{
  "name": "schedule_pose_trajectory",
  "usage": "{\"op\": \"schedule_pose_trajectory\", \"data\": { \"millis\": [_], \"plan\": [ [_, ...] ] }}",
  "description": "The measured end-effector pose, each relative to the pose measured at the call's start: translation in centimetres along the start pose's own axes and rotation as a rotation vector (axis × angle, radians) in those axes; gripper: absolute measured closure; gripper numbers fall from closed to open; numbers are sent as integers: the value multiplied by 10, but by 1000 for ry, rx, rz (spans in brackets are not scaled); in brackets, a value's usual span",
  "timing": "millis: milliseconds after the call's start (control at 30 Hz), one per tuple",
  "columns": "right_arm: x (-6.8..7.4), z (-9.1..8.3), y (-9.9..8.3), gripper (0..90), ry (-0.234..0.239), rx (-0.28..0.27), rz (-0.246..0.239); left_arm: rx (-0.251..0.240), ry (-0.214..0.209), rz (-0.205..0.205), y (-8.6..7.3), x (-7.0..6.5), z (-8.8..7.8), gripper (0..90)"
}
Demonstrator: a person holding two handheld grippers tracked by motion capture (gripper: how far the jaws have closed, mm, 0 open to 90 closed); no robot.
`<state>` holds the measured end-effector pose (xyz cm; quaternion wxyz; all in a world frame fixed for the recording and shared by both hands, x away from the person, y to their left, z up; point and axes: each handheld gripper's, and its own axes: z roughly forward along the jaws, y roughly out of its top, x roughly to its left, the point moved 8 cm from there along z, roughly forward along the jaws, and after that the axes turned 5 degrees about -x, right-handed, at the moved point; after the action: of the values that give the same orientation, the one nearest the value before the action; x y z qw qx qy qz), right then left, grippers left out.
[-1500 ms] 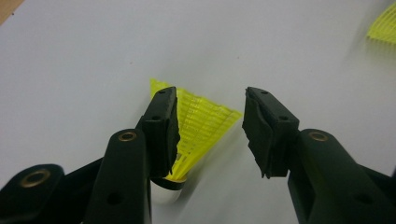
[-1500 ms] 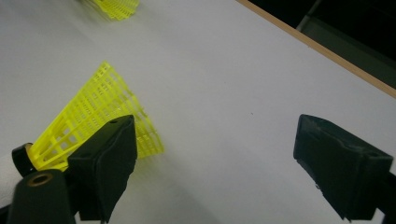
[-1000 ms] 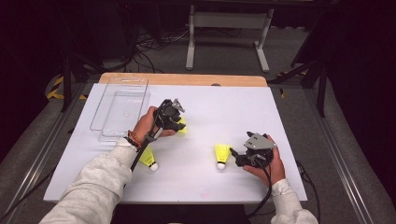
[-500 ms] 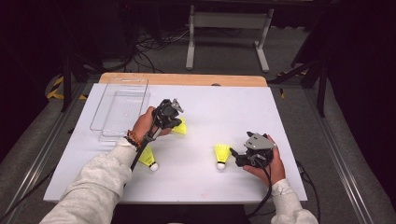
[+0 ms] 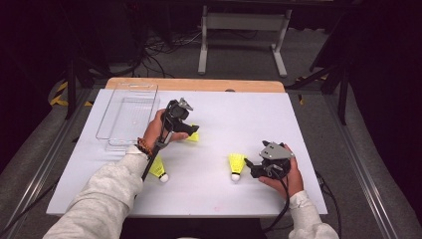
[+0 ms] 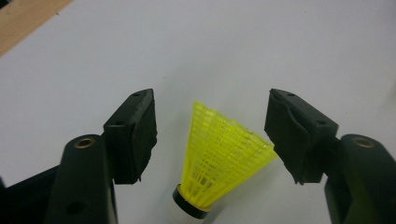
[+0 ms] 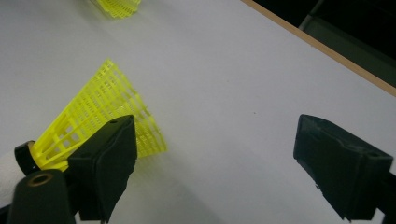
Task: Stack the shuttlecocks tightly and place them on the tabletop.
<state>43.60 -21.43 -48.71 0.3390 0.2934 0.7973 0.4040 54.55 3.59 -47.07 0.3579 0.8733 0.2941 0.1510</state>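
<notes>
Clear plastic tray point(image 5: 124, 117) sits at table's point(image 5: 298, 124) far left. Left gripper point(image 6: 212, 135): jaws just opened, spread around a yellow shuttlecock point(image 6: 219, 158) lying on the table, pads not touching. Second shuttlecock point(image 5: 158, 169) lies near the left sleeve. Third shuttlecock point(image 7: 93, 126) lies just beside the right gripper point(image 7: 215, 163), jaws spread, gripping nothing.

The left gripper point(image 6: 212, 135) has just been opening its two black jaws, and they stand wide apart. Between them a yellow shuttlecock point(image 6: 219, 156) lies on the white table point(image 6: 261, 51), its dark cork end nearest the camera; neither pad presses on it.
</notes>
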Motion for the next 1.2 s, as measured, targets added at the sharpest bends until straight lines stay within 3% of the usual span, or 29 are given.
{"op": "schedule_pose_trajectory", "data": {
  "millis": [100,267,400,533,800,1033,1200],
  "plan": [
    [0,0,0,146,2,2,-1,21,-4,7,-1,-2,6,355],
    [1,0,-2,146,7,9,-10,56,-45,23,-6,-7,7,499],
    [0,0,-2,146,6,9,-9,72,-55,23,-9,-5,4,527],
    [1,0,-2,146,8,10,-9,86,-46,33,-17,-1,0,530],
    [3,1,-2,146,14,14,-13,90,-31,14,-22,7,-8,522],
    [3,2,-2,145,14,16,-12,64,-15,0,-20,7,-11,500],
    [3,2,-2,144,15,16,-12,48,-13,14,-17,5,-13,488]
  ]
}}
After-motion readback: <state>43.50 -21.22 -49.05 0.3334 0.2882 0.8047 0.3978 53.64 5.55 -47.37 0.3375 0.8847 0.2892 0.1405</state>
